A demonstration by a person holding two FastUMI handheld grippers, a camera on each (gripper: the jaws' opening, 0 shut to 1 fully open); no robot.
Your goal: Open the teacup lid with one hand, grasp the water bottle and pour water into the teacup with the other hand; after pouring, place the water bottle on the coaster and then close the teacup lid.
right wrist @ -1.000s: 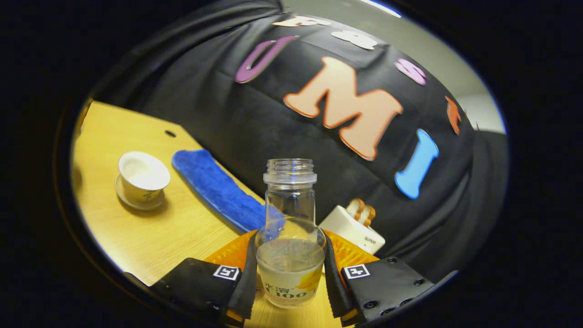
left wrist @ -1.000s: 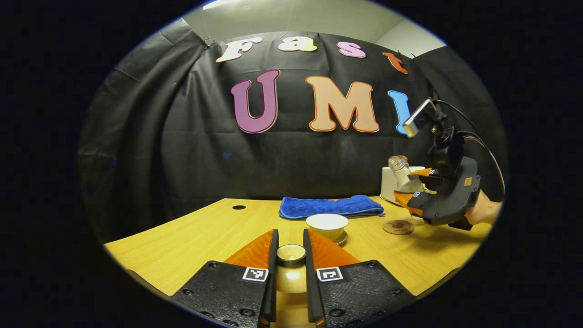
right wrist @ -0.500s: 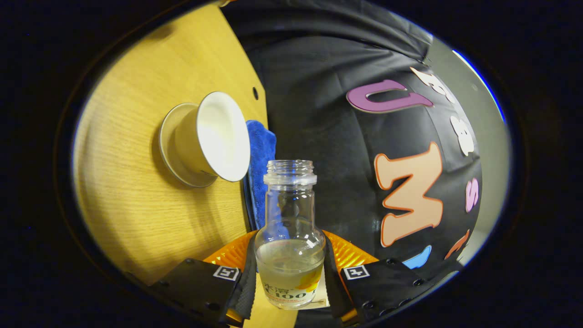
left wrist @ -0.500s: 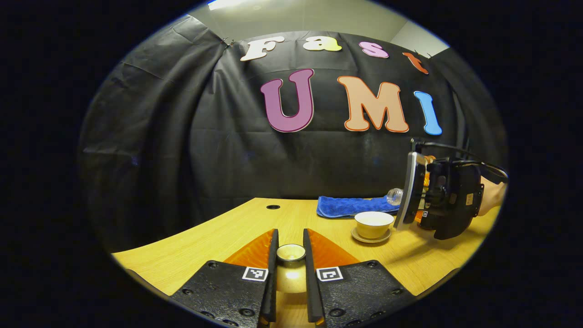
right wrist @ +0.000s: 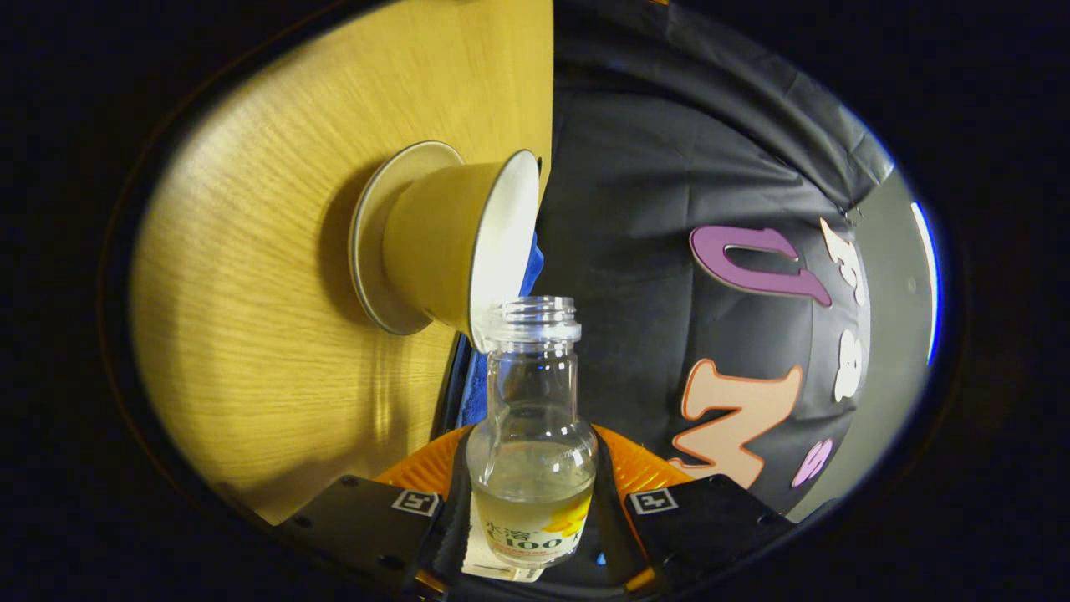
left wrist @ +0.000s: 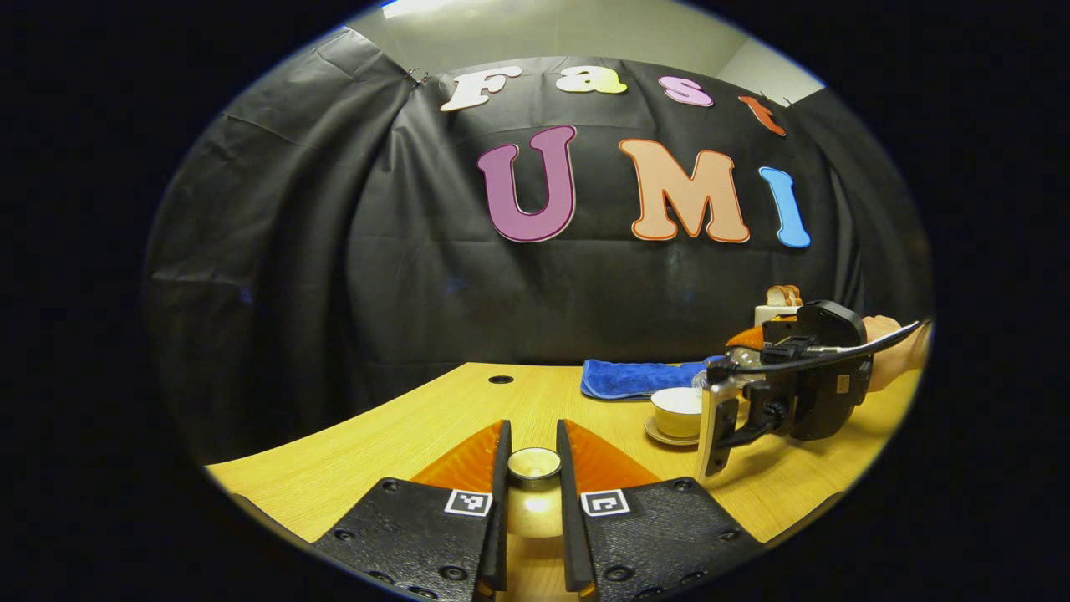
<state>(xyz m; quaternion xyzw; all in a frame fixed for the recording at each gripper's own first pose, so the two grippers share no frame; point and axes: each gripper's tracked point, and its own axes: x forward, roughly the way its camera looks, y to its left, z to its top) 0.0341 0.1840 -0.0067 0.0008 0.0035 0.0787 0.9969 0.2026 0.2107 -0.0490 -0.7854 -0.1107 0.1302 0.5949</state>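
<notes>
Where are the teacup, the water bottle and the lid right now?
teacup (right wrist: 430, 251): right gripper view, outer wall.
water bottle (right wrist: 532, 380): right gripper view, clear neck.
lid (left wrist: 534, 462): left gripper view, its knob between the left claw's fingers.

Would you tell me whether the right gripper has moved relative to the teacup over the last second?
Yes. In the left gripper view the right gripper has swung from beyond the coaster leftward to the teacup.

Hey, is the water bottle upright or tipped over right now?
Tipped. In the right gripper view the water bottle, clamped by the right gripper, points its mouth at the teacup rim, with the table standing nearly vertical.
</notes>
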